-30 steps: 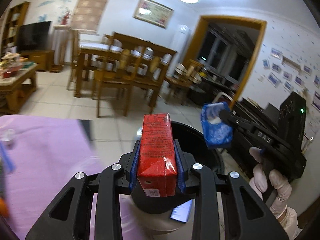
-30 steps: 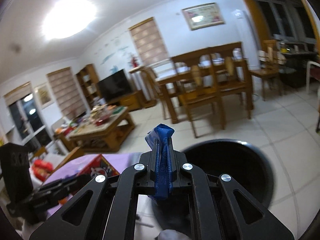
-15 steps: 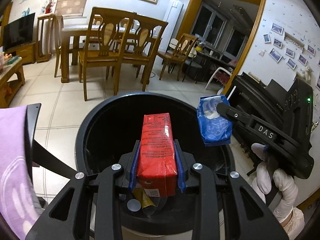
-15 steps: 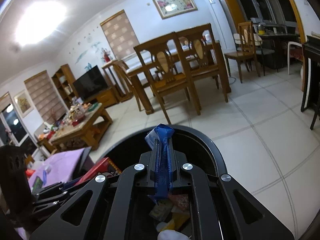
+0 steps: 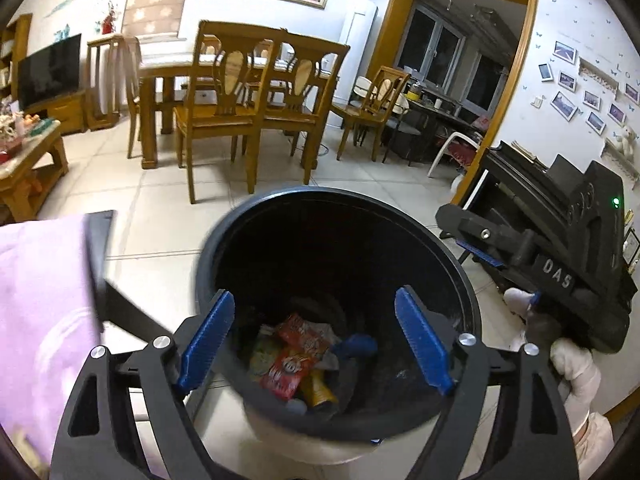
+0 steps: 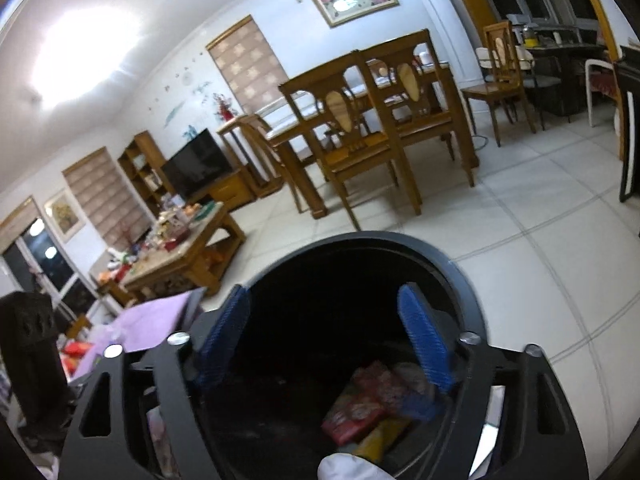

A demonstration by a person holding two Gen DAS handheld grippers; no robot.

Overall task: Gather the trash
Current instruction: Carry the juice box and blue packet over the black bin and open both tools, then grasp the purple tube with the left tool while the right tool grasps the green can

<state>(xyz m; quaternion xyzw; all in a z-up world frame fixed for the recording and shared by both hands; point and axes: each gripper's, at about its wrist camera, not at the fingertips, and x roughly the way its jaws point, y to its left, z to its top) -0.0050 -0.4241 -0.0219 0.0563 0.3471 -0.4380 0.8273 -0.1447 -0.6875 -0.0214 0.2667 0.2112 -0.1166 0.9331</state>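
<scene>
A black trash bin (image 5: 460, 268) stands on the tiled floor below both grippers; it also shows in the right wrist view (image 6: 460, 276). My left gripper (image 5: 316, 336) is open and empty over the bin's mouth. My right gripper (image 6: 326, 344) is open and empty over the bin too; in the left wrist view it shows at the right (image 5: 480, 248). At the bin's bottom lie a red carton (image 5: 288, 368), a blue wrapper (image 5: 356, 346) and other packets. In the right wrist view the red carton (image 6: 356, 412) lies among them.
A table with a purple cloth (image 5: 40, 300) is at the left, close to the bin. Wooden dining chairs and a table (image 5: 240, 100) stand beyond on the tile floor. A coffee table (image 6: 184, 248) with clutter is further left. A dark piano (image 5: 520, 184) is at the right.
Both grippers have opened over the bin. The red carton has left my left gripper and the blue wrapper has left my right one; both now lie in the bin.
</scene>
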